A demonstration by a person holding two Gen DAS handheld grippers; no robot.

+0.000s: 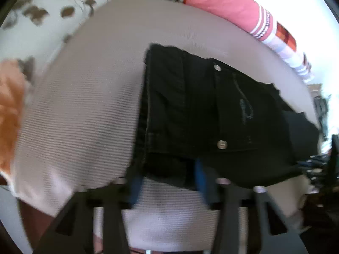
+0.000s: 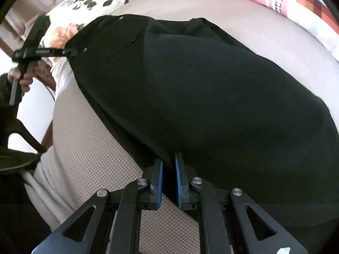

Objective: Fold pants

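While the left wrist view is blurred, it shows the black pants [image 1: 211, 114] lying on a beige ribbed bedcover [image 1: 84, 110], just ahead of the left gripper [image 1: 167, 182]. Its blue-padded fingers [image 1: 135, 188] stand spread apart, one at the near edge of the dark cloth and the other on the bedcover beside it, with nothing pinched between them. Two metal buttons show along a seam, and the fabric lies in stacked layers with a stitched edge at the left. A floral pillow [image 1: 38, 14] and a pink pillow [image 1: 228, 4] sit beyond.

From the right wrist view, the pants [image 2: 211, 89] spread wide across the bedcover [image 2: 95, 148], smooth and dark, filling most of the frame. The right gripper [image 2: 168, 169] points steeply down at their near edge, its blue pads drawn close and pinching a fold of the black cloth. Far off at upper left, the left gripper [image 2: 70, 51] meets the far corner of the pants, and a hand [image 2: 22, 78] holds its handle.
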